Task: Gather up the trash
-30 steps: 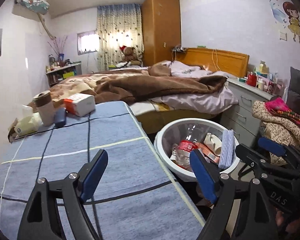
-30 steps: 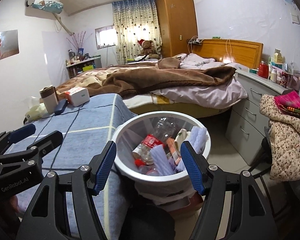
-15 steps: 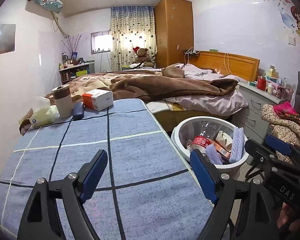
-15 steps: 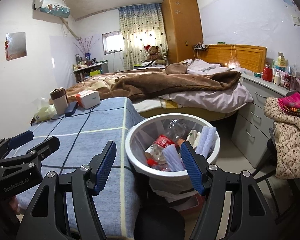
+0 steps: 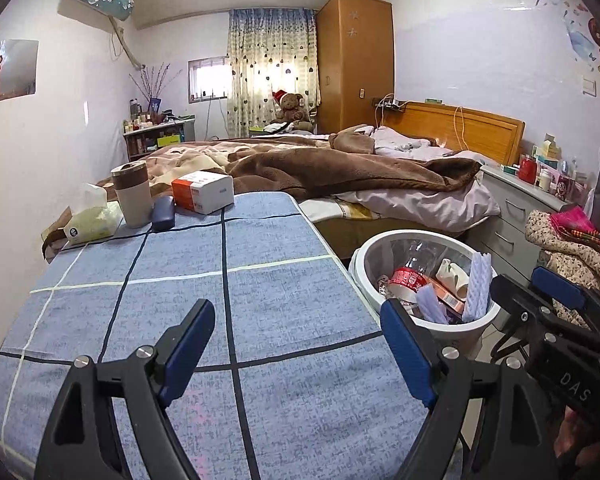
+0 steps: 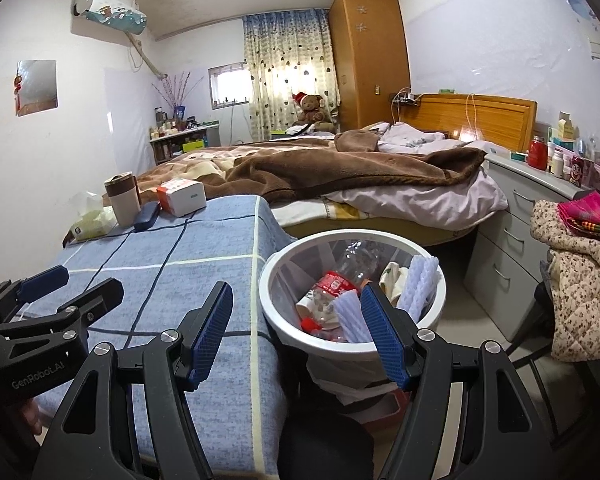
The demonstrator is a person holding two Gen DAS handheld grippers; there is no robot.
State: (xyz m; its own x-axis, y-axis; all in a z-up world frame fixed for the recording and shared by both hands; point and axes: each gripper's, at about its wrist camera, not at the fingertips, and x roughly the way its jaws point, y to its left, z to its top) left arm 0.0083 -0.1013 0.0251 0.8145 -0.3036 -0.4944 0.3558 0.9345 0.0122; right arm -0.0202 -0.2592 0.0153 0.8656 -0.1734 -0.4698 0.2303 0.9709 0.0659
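Your left gripper [image 5: 296,354] released over the blue-clothed table [image 5: 260,280], your right gripper [image 6: 296,332] released, empty, beside the full white trash bin [image 6: 352,346]

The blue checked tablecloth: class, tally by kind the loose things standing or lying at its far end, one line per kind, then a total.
Tissue pack: 1
Lidded cup: 1
Dark blue case: 1
White and orange box: 1
Total: 4
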